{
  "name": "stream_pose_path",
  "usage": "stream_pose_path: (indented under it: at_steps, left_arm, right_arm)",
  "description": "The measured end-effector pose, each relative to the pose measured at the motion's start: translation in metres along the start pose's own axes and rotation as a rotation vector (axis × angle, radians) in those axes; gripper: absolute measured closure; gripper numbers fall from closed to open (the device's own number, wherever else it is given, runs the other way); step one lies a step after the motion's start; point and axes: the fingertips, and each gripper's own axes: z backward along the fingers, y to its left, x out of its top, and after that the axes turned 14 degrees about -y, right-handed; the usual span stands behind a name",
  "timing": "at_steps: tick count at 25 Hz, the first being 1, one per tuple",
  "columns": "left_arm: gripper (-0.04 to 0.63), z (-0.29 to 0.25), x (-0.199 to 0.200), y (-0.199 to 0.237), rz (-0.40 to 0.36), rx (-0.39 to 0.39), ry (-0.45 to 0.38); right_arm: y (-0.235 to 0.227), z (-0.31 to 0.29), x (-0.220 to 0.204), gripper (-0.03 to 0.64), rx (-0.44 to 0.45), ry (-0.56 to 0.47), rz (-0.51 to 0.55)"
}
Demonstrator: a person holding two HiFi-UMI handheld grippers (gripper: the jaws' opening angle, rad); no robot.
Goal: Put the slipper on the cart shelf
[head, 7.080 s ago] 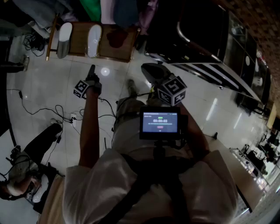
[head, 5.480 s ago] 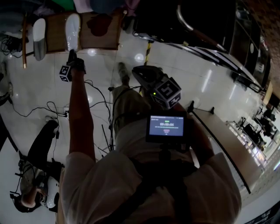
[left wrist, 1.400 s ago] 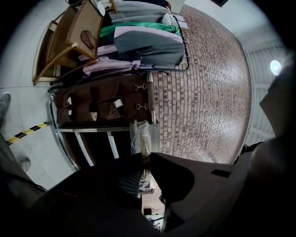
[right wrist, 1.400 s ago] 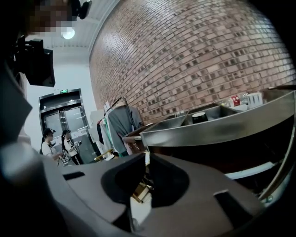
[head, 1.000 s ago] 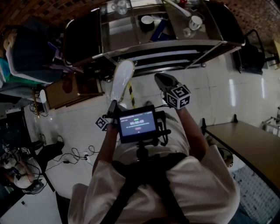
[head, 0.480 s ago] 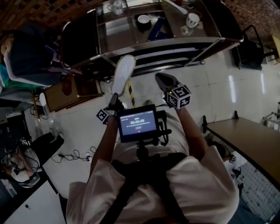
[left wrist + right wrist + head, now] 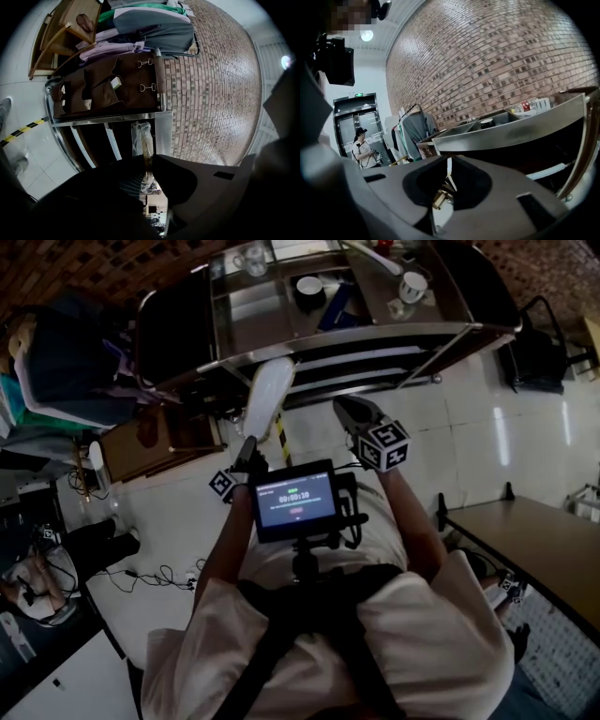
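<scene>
**Grippers.** We find the left gripper (image 7: pixel 249 448) closed on the near end of the white slipper (image 7: pixel 265 397). In the left gripper view its jaws stand narrow (image 7: pixel 149 161), with dark material across them that we take for the slipper; it is too dark to confirm there. The right gripper (image 7: pixel 352 412) holds nothing. In its own view the jaws are drawn together to a thin seam (image 7: pixel 449 180).

**Location of the slipper.** It is off the floor and carried in front of the person. In the head view its far end overlaps the lower front edge of the steel cart (image 7: pixel 375 334). We cannot tell whether it touches the cart.

**Governing relation.** The slipper's long axis runs straight out from the left gripper toward the cart, leaning slightly to the person's right. The cart lies directly beyond its free end. The left gripper view looks at the cart's side rail (image 7: pixel 108 117) and the dark shelf opening beneath it. The left hand is plainly the working one; the right gripper is held beside it, apart from the slipper.

**Assessment.** We judge the carry nearly done and the placing not yet made. The next move calls for sliding the slipper lengthwise into the shelf opening, clear of the rail, before the jaws open.
</scene>
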Motion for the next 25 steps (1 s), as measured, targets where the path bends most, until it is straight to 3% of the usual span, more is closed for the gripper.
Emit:
stream_pose_path:
  at_steps: [13, 25]
  left_arm:
    - [0.543, 0.003, 0.010, 0.003, 0.008, 0.012, -0.029]
    - [0.543, -0.008, 0.003, 0.021, 0.005, 0.074, -0.030]
  right_arm:
    - [-0.009, 0.002, 0.015, 0.574, -0.008, -0.021, 0.014]
    - [-0.015, 0.008, 0.007, 0.574, -0.018, 0.007, 0.011]
